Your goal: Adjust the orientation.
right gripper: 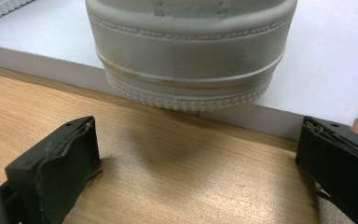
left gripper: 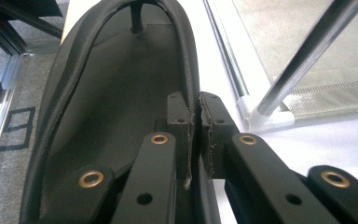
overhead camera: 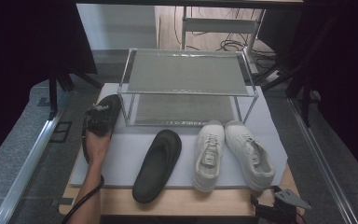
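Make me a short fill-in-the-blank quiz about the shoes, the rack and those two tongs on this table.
1. The left tongs are shut on the side edge of a black ____ beside the rack.
2. The right tongs are ____, with the heel of a white sneaker ahead of them.
3. The white sneakers number ____ and lie on the white mat.
4. Both shelves of the rack hold ____ shoes.

Missing words: shoe; open; two; no

Black slipper [overhead camera: 103, 112] flat on mat's left edge, beside rack.
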`<action>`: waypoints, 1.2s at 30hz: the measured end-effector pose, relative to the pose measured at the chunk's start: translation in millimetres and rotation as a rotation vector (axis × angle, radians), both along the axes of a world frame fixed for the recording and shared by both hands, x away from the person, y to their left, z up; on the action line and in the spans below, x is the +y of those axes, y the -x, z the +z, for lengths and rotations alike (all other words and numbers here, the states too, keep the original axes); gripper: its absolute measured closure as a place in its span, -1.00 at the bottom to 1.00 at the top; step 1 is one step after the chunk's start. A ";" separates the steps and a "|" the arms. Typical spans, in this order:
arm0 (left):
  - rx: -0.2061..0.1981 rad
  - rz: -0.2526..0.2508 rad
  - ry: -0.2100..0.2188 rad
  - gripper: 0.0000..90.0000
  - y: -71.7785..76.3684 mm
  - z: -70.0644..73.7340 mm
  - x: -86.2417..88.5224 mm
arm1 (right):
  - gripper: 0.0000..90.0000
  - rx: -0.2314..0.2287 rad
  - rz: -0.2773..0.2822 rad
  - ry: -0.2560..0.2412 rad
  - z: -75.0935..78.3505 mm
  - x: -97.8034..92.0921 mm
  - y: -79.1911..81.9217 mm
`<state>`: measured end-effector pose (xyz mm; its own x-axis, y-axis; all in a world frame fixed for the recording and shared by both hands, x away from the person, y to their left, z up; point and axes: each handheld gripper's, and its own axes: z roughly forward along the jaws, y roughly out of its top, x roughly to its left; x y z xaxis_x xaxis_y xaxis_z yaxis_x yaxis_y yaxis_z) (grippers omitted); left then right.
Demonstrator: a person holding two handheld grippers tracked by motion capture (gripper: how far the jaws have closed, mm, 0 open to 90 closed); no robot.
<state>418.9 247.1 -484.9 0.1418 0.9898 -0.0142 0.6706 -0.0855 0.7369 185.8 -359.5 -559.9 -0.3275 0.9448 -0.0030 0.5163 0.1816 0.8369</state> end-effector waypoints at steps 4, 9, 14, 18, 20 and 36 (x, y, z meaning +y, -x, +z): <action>-0.013 -0.007 0.003 0.86 6.3 2.6 2.9 | -1.00 0.000 0.000 0.000 0.0 0.0 0.0; -0.019 -0.026 0.012 0.86 18.0 5.2 7.4 | -1.00 0.000 0.000 0.000 0.0 0.0 0.0; -0.018 -0.063 0.004 0.86 31.5 10.3 10.4 | -1.00 0.000 0.000 0.000 0.0 0.0 0.0; -0.022 -0.086 -0.008 0.86 40.2 13.8 11.1 | -1.00 0.000 0.000 0.000 0.0 0.1 0.0; -0.024 -0.095 -0.013 0.86 44.2 15.1 11.2 | -1.00 0.000 0.000 0.000 0.0 0.0 0.0; -0.018 -0.140 -0.026 0.85 81.2 19.3 20.7 | -1.00 -0.001 -0.001 0.000 -0.1 0.1 0.0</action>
<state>337.7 267.8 -465.5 0.2782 0.9604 0.0151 0.6373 -0.1964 0.7452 185.8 -359.5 -560.0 -0.3270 0.9450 -0.0030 0.5158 0.1811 0.8373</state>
